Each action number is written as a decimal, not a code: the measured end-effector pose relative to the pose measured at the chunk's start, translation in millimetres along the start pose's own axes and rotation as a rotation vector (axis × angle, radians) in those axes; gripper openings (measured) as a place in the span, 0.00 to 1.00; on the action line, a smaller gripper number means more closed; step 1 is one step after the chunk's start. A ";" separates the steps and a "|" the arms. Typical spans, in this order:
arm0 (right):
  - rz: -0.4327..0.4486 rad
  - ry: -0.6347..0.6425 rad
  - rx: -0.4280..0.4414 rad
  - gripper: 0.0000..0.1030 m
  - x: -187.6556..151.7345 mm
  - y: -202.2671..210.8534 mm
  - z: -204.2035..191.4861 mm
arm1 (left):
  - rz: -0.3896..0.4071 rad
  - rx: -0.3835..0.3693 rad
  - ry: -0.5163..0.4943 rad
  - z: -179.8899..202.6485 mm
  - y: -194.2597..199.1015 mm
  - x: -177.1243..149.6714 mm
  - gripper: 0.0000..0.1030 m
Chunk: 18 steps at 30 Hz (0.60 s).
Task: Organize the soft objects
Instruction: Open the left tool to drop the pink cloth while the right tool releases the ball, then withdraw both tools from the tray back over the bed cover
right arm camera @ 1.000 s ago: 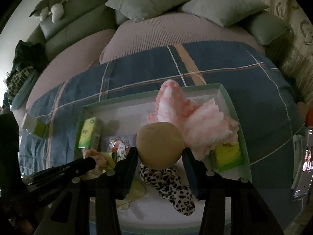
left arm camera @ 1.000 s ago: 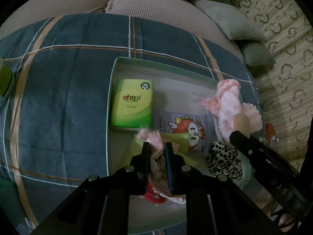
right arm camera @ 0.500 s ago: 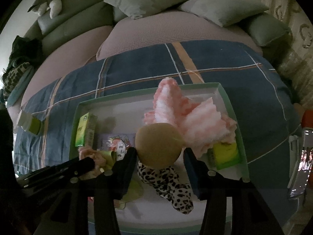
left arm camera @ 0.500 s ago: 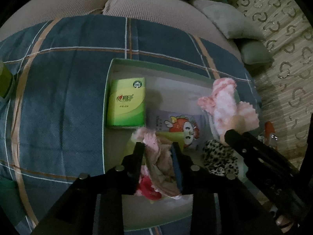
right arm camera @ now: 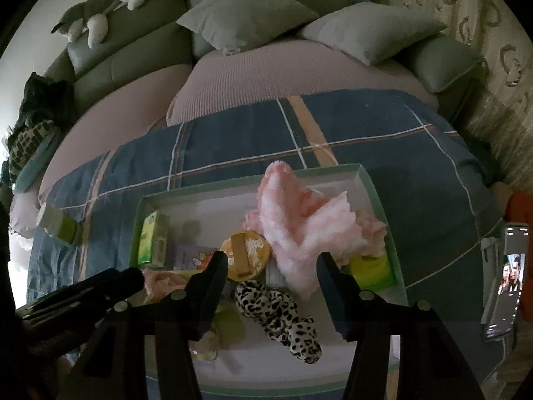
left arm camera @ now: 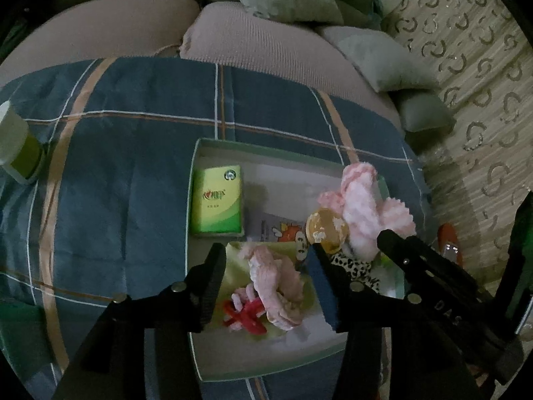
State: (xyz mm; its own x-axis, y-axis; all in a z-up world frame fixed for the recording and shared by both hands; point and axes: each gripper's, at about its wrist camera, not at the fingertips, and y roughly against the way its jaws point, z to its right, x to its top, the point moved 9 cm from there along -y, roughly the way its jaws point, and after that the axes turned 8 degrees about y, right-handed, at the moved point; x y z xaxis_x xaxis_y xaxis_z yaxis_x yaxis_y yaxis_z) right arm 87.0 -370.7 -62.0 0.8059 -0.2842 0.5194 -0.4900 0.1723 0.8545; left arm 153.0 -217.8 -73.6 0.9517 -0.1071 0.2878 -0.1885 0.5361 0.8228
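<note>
A green-rimmed shallow box (left arm camera: pixel 196 153) (right arm camera: pixel 376 193) lies on a blue plaid blanket. My left gripper (left arm camera: pixel 265 263) is open over a pale pink cloth (left arm camera: pixel 276 280) lying in the box beside a red-and-pink piece (left arm camera: pixel 246 310). My right gripper (right arm camera: pixel 271 270) is open and empty just above a round yellow-tan object (right arm camera: pixel 246 253) (left arm camera: pixel 326 230) that rests in the box. A fluffy pink-white cloth (right arm camera: pixel 299 220) (left arm camera: pixel 363 206), a leopard-print scrunchie (right arm camera: pixel 283 313) and a green tissue pack (left arm camera: pixel 218 200) (right arm camera: pixel 153 236) also lie inside.
A green-and-white jar (left arm camera: pixel 16 146) (right arm camera: pixel 58 225) lies on the blanket to the left of the box. A phone (right arm camera: pixel 506 283) with a lit screen stands at the right. Sofa cushions (right arm camera: pixel 246 13) and a plush toy (right arm camera: pixel 96 13) are behind. A patterned rug (left arm camera: pixel 483 100) is right.
My left gripper opened and let the pink cloth drop into the box. My right gripper opened and released the round yellow-tan object, which now rests in the box.
</note>
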 end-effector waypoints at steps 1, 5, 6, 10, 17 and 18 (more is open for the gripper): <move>0.000 -0.001 0.000 0.59 0.0 0.0 0.2 | 0.003 -0.002 0.005 -1.3 1.4 0.2 0.53; -0.005 -0.001 0.002 0.61 -0.6 -1.8 -0.3 | 0.013 0.032 0.044 -15.6 1.0 4.1 0.66; -0.006 -0.002 0.001 0.68 -0.9 -2.7 -0.9 | 0.013 0.045 0.050 -18.0 -0.3 4.7 0.66; -0.002 0.007 0.006 0.70 0.3 -3.7 -5.0 | 0.031 0.112 0.086 -38.2 -5.0 7.6 0.69; 0.004 0.017 0.009 0.84 1.7 -5.5 -10.7 | 0.140 0.239 0.094 -63.3 3.3 20.8 0.88; 0.005 0.015 0.012 0.84 1.9 -5.6 -11.0 | 0.146 0.253 0.093 -65.0 4.2 21.5 0.89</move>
State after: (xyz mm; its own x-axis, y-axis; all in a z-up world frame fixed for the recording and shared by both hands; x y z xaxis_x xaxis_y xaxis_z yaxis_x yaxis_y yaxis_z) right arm 95.0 -361.8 -65.7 0.8082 -0.2695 0.5237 -0.4978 0.1626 0.8519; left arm 188.4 -163.5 -95.8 0.9259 0.0391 0.3756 -0.3683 0.3138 0.8752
